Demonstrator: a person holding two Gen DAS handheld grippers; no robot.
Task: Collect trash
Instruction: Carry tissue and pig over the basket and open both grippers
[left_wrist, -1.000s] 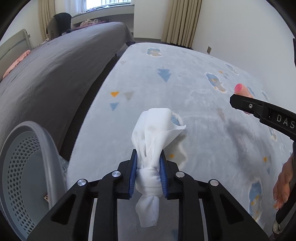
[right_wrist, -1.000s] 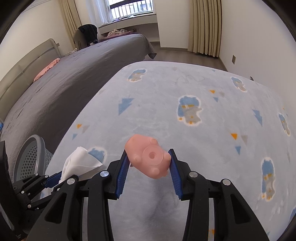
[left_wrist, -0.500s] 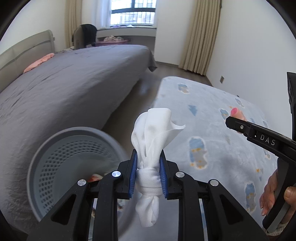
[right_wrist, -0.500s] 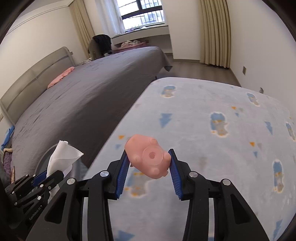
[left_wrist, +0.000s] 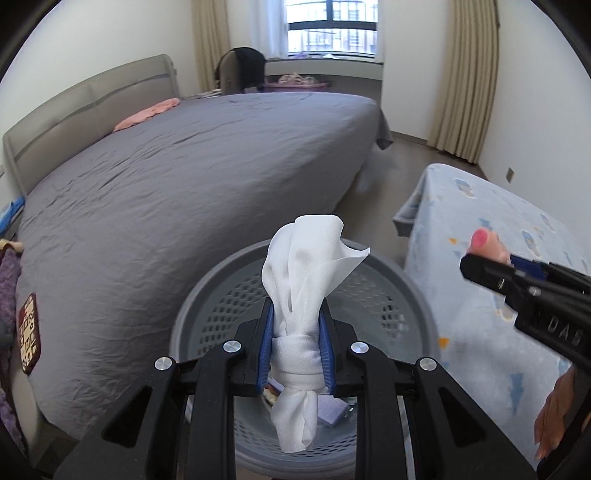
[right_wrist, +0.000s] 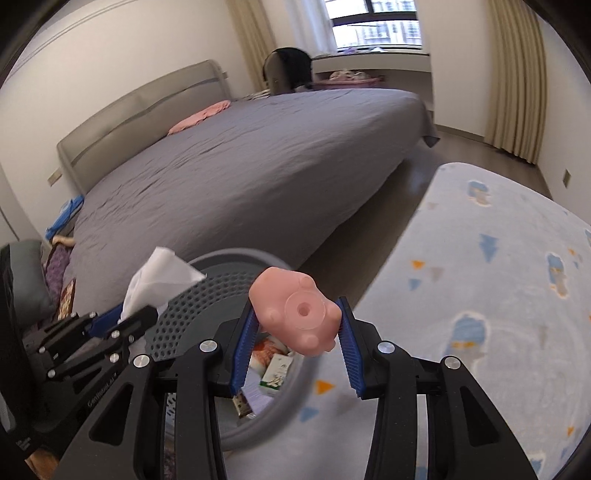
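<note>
Legible marking: the letters "DAS" in pale print on the black body of the right gripper (left_wrist: 491, 264), seen from the left wrist view; the word runs out of frame; print on the left gripper (right_wrist: 122, 323) body in the right wrist view is blurred; wording on the cartons in the bin (right_wrist: 236, 258) is illegible.

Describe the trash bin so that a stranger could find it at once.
Start at the grey bed. The bin stands on the floor at its side, beside a blue rug. It is the only round grey basket with perforated walls, and litter lies inside.
</note>
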